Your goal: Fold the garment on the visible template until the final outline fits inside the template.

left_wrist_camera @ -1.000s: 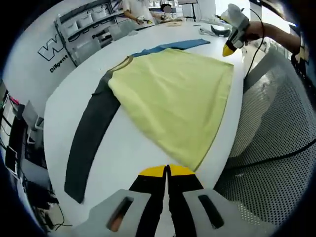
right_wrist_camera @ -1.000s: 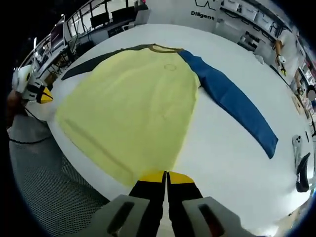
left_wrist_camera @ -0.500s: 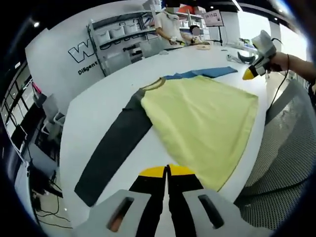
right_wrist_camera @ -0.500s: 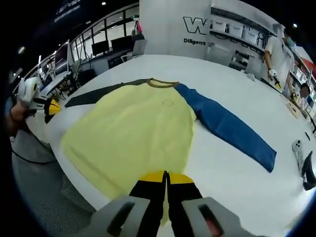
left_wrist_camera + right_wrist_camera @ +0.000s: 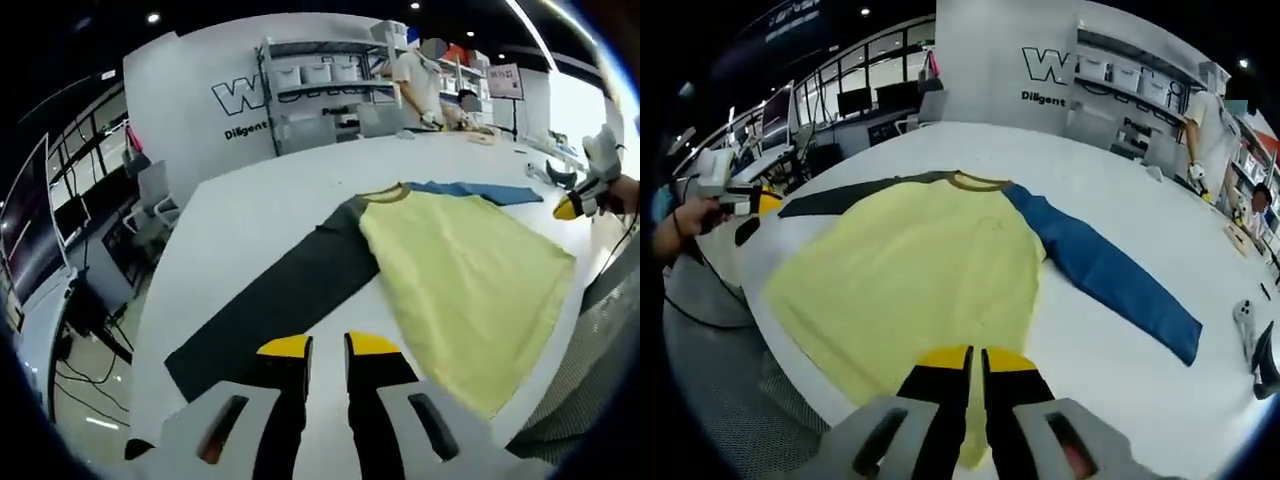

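Note:
A long-sleeved shirt lies flat on the white table: yellow body, dark grey sleeve, blue sleeve. My left gripper hovers near the grey sleeve's cuff end, its jaws apart with nothing between them. The right gripper shows at the far hem corner, held in a hand. In the right gripper view the yellow body spreads ahead, with the blue sleeve to the right and the grey sleeve at the back left. My right gripper hangs over the hem, its jaws a narrow gap apart. The left gripper is at the left edge.
Shelves with bins and a person stand behind the table. A phone and a dark object lie near the blue cuff. Grey perforated surface lies beyond the table's near edge. Desks with monitors line the back.
My left jaws have parted from touching, and that view swung toward the grey sleeve. The right jaws opened a crack. The shirt lies as before.

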`<state>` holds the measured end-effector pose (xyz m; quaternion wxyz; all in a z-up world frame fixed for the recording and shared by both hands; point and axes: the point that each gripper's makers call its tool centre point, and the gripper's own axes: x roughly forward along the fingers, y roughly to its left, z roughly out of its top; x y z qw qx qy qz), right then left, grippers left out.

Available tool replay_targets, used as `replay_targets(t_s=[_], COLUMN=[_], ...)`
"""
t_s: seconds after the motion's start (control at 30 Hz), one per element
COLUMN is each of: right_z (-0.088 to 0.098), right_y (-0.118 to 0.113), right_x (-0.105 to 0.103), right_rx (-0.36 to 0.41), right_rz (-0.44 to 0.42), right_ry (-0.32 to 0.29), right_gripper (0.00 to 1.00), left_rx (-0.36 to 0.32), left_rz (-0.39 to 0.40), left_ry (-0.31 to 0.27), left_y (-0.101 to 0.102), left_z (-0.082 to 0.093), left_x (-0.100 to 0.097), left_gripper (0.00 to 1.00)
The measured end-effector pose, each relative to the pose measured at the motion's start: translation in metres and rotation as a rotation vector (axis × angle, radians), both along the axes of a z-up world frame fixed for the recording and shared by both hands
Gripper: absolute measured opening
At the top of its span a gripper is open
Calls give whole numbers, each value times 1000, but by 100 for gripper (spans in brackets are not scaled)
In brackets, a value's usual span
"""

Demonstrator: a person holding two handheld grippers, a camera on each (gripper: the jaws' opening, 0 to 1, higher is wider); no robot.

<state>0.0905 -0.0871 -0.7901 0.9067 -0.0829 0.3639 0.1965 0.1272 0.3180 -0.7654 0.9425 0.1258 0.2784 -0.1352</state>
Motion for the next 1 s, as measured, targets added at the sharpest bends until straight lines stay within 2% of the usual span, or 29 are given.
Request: replay_targets(t_s=[0.1, 0.2, 0.27, 0.3, 0.43, 0.47, 0.53, 0.6, 0.63, 0.67, 0.8, 0.9, 1.0], right_z=[-1, -3, -4, -3, -5, -9, -11, -12, -12, -11, -11, -9, -10], right_y=[0, 0, 2, 3, 4, 4, 2, 1, 4, 5, 6, 8, 9], right_x=[0, -1, -2, -2, -3, -6, -5, -6, -5, -5, -5, -4, -5], right_rx=[-8, -13, 22, 28, 24, 44, 41, -4, -12, -18, -17, 12, 25], right_rz=[3, -4, -23, -23, -20, -44, -43, -23, -2, 4, 5, -15, -21], right_ry=[-7, 3, 13, 8, 15, 50, 50, 50, 37, 34, 32, 20, 22], right_gripper=[11, 19, 22, 25, 31, 33, 33, 36, 37, 38, 43, 52, 52], left_rx=[-10, -20, -32, -46, -55, -61, -68, -61, -56, -59, -86, -82, -92], left_rz=[24, 74, 95, 130, 189, 203, 220, 229, 261, 267, 298, 324, 360], left_ry=[2, -7, -2, -5, -28, -25, -20, -23, -37, -25, -16, -16, -10], left_y=[7, 17, 22, 27, 42, 46, 52, 56, 63, 65, 73, 84, 95], left_z=[-2, -4, -8, -9, -11, -13, -15, -16, -16, -20, -26, -33, -39], left_x=[4, 10, 14, 17, 26, 29, 33, 37, 40, 42, 46, 50, 53], left_gripper=[14, 23, 23, 23, 29, 30, 31, 38, 43, 47, 45, 46, 46])
